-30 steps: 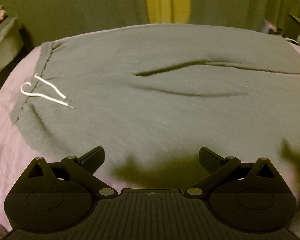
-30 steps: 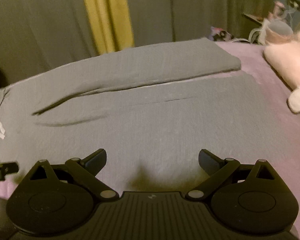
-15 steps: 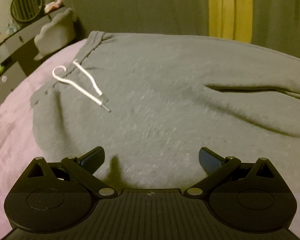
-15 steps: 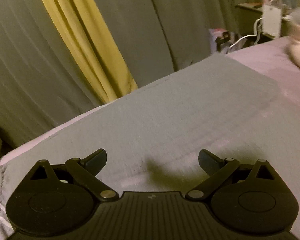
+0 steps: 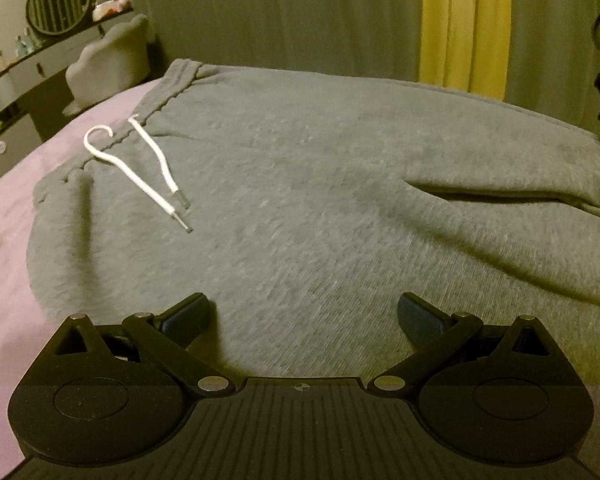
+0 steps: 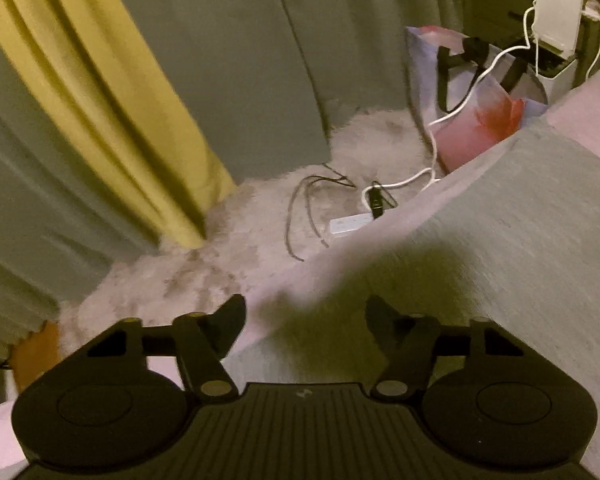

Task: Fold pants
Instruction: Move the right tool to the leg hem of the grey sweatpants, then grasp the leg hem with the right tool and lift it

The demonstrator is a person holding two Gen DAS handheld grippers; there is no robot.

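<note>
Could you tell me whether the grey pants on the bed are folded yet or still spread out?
Spread out: the pants lie flat, waistband and drawstring exposed.

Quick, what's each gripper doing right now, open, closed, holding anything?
Left gripper: open, empty, over the grey pants.
Right gripper: open, its jaws have just been closing, at the pants' far edge; nothing pinched yet.

Both views are dim and warm, with a yellow-green cast and grainy noise. Fisheye bending curves the curtains (image 6: pixel 100 92) and darkens the corners (worst at the top). Motion blur smears the rug (image 6: pixel 188 264) in the right view. Soft shadows lie in the grey pants (image 5: pixel 320 184) folds and under each gripper
</note>
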